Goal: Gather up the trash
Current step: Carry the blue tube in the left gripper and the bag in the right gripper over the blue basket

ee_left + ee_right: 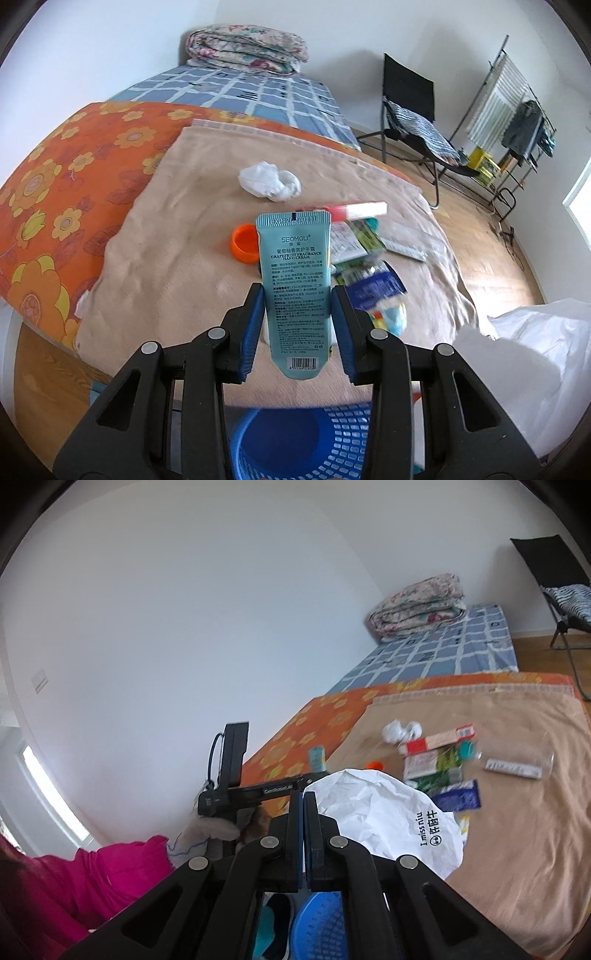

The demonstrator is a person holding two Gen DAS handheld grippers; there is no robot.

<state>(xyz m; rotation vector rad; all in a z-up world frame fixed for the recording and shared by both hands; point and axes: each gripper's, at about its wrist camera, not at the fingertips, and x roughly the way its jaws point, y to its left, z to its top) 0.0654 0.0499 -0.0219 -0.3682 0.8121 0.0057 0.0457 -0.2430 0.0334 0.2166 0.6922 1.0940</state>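
Observation:
My left gripper (297,297) is shut on a teal hand cream tube (295,280) and holds it upright above the blue mesh basket (314,439). My right gripper (303,801) is shut on the edge of a white plastic bag (388,816) over the bed's near edge. The tube's top (317,757) also shows in the right wrist view, with the left gripper's body beside it. More trash lies on the beige blanket (192,236): a white crumpled tissue (269,181), an orange cap (244,243), a red and white box (360,210), green and blue wrappers (369,273).
The bed has an orange flowered sheet (55,177) and a blue checked mattress with a folded quilt (247,48) at the far end. A black folding chair (413,110) and a drying rack (513,110) stand on the wooden floor at right.

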